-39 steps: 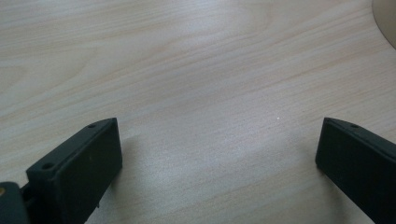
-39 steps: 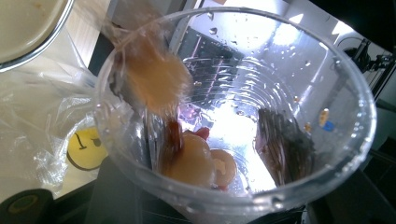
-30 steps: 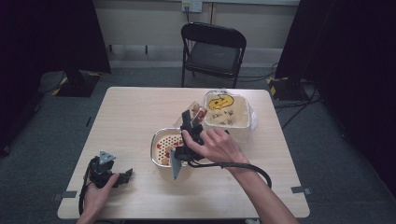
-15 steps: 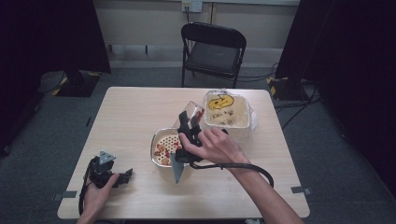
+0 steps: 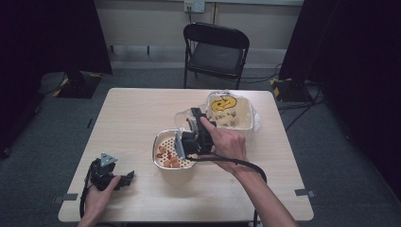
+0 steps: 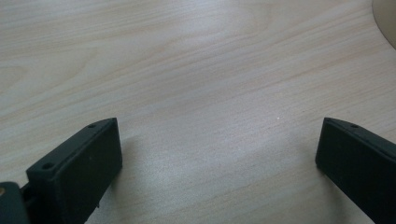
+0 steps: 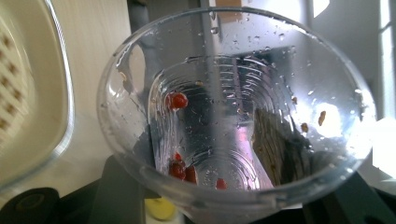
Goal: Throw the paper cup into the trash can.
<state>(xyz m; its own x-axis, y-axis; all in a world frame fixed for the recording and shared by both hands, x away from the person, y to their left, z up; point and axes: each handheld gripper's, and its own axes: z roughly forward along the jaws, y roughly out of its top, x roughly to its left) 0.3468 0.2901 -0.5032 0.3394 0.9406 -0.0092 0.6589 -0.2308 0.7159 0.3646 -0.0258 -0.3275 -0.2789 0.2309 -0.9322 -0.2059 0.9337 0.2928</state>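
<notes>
My right gripper (image 5: 190, 128) is shut on a clear plastic cup (image 5: 183, 118), held tilted over the far rim of a metal strainer bowl (image 5: 158, 163). The bowl holds red and orange food pieces (image 5: 169, 158). In the right gripper view the cup (image 7: 233, 116) is wet inside, and a few red bits (image 7: 177, 100) cling to its wall. The bowl's rim (image 7: 63, 116) lies at the left of that view. My left gripper (image 5: 124, 179) rests on the table near the front left corner. Its jaws stand wide apart over bare wood (image 6: 210, 93).
A white tub with a yellow smiley face (image 5: 231, 111), wrapped in clear plastic, stands behind and to the right of the bowl. A black folding chair (image 5: 215, 49) is beyond the table's far edge. A cable (image 5: 236, 163) trails from the right gripper along the forearm.
The right hand has lifted and turned the cup slightly over the bowl's far side. The left gripper has stayed where it was.
</notes>
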